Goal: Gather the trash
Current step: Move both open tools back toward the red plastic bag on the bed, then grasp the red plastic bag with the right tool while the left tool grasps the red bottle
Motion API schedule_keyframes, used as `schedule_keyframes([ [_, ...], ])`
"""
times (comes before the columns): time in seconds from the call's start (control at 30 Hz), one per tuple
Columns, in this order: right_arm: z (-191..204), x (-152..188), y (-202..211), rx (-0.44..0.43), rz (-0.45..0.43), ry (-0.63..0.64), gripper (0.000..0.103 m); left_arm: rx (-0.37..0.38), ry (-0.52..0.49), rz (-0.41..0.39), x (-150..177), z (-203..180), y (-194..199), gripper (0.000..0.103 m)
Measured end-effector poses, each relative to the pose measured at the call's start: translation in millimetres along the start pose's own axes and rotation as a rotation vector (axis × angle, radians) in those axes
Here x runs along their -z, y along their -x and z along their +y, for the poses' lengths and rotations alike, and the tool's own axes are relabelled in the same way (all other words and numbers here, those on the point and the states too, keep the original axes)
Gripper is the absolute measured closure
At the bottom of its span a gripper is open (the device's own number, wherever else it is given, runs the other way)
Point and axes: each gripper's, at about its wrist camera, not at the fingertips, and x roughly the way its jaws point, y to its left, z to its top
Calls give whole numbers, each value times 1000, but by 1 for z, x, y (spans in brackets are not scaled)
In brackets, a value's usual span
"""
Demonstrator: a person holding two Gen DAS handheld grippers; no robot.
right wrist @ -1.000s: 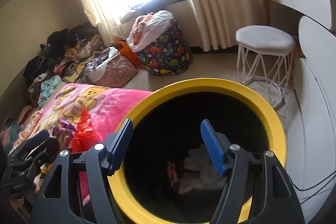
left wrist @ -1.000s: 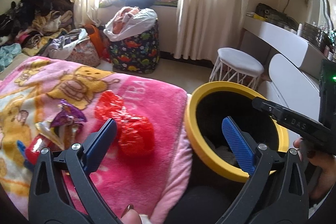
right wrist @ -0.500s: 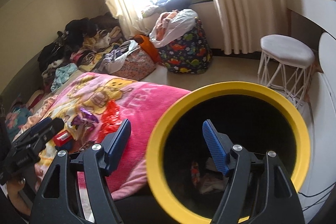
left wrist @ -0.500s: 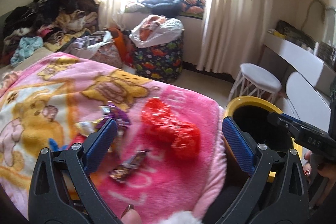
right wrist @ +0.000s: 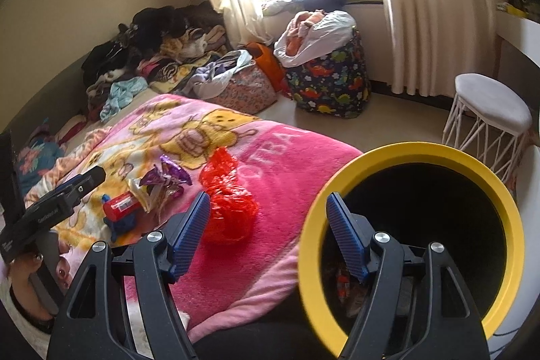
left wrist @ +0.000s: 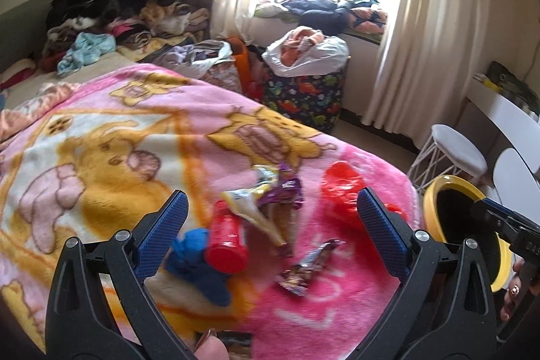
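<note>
The left gripper [left wrist: 270, 221] now hangs over the litter in the middle of the pink blanket [left wrist: 101, 130], no longer straddling the blanket's edge and the yellow-rimmed bin [left wrist: 435, 198]. The right gripper [right wrist: 266, 225] has left the bin's mouth and now spans its rim and the blanket's edge, near the red bag [right wrist: 229, 201].

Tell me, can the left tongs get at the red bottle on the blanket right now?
Probably yes. The left tongs are open and empty, the red bottle lies uncovered between them on the pink blanket; only the blue cloth crowds it.
</note>
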Motion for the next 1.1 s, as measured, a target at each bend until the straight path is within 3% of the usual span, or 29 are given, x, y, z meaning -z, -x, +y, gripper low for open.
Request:
schedule_keyframes([
  [0.4,38,-4,-31,-46,67,111,34,-40,41,27,7,38,-3,11],
  [0.6,50,-3,-56,-53,124,132,34,-24,45,44,12,50,-1,12],
  [0.8,55,0,-77,-33,172,156,34,22,50,68,15,52,-5,26],
  [1.03,49,6,-109,5,258,163,34,36,-17,108,21,35,-19,43],
  [1.1,48,8,-118,6,289,161,41,28,-46,122,22,29,-24,49],
])
